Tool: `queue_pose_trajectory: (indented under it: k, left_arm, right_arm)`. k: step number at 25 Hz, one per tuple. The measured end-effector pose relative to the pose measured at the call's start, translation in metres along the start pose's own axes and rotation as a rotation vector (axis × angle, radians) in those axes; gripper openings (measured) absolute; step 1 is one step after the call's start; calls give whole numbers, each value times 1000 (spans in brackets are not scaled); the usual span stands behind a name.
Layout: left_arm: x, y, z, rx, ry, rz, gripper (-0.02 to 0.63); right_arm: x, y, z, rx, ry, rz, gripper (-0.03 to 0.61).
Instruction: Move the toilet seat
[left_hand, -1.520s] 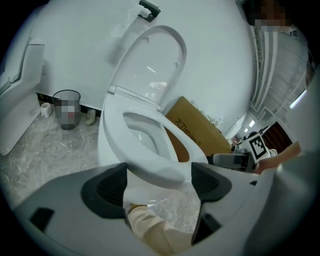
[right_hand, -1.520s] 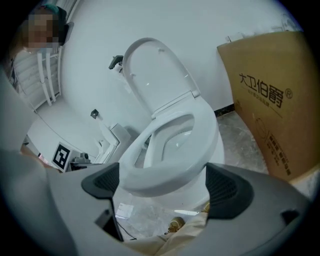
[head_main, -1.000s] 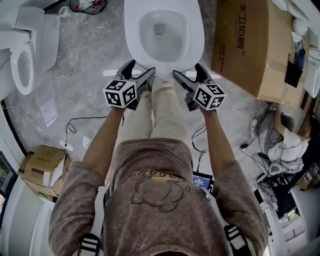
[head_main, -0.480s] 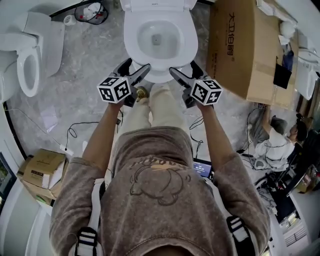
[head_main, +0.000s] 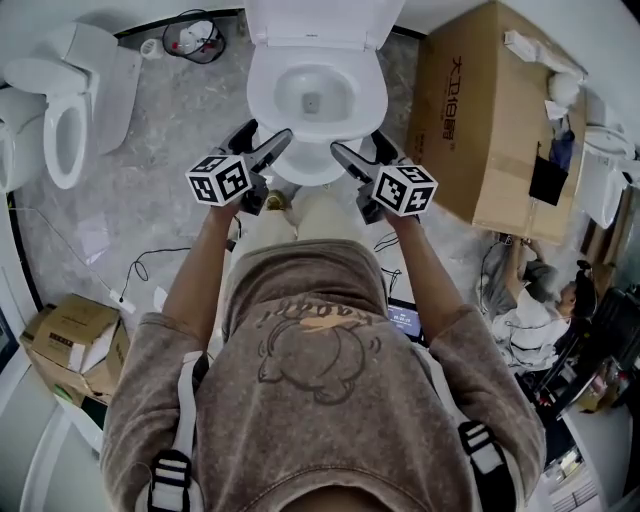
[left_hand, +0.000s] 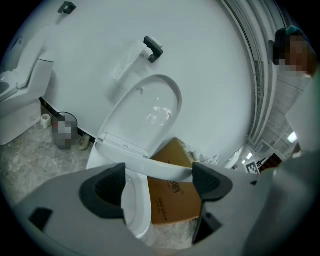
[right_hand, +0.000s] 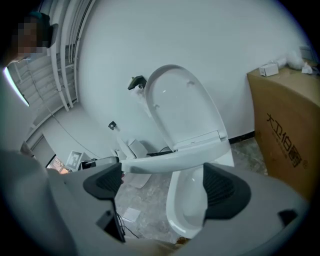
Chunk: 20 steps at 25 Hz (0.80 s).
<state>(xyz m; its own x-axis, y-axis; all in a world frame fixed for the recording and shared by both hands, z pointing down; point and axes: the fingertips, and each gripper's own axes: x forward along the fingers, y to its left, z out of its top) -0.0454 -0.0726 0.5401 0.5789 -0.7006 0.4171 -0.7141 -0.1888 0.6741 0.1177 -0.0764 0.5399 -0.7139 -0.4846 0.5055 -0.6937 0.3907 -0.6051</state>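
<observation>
Far L: a second white toilet (head_main: 45, 115) on the grey marbled floor (head_main: 175, 110), w/ a small carton (head_main: 70, 335) nearer the camera. L of centre: the left gripper (head_main: 265, 138) is held low at the front of the middle toilet's bowl (head_main: 315, 95), jaws wide apart & clamped on nothing. Centre: the toilet seat (left_hand: 160, 167) stands raised at a slant off the bowl. It is hinged at the back below the lid (left_hand: 150, 110), which is upright at the white wall. The seat's front end crosses the gap of each gripper & appears to meet the tip of each one's inner jaw, but contact can't be confirmed. The person's legs (head_main: 320, 215) show betw. the two tools. R of centre: the right gripper (head_main: 357, 143) mirrors its partner at the bowl's front, jaws likewise spread wide, gripping nothing. R: a large cardboard box (head_main: 490, 130) stands just beside the toilet. Far R: another person (head_main: 545, 300), low down amid cables.
</observation>
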Motion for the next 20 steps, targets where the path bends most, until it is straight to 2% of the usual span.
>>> queue_pose_trajectory:
  k: [6,20]
  left_arm:
    - [1,-6,16,-12,-39,17,410]
    - [13,-9,57,-16,-40,-2,412]
  right_arm:
    - [0,4,16,32,-2,-4,503]
    - [14,5,60,62,-53,-61,485]
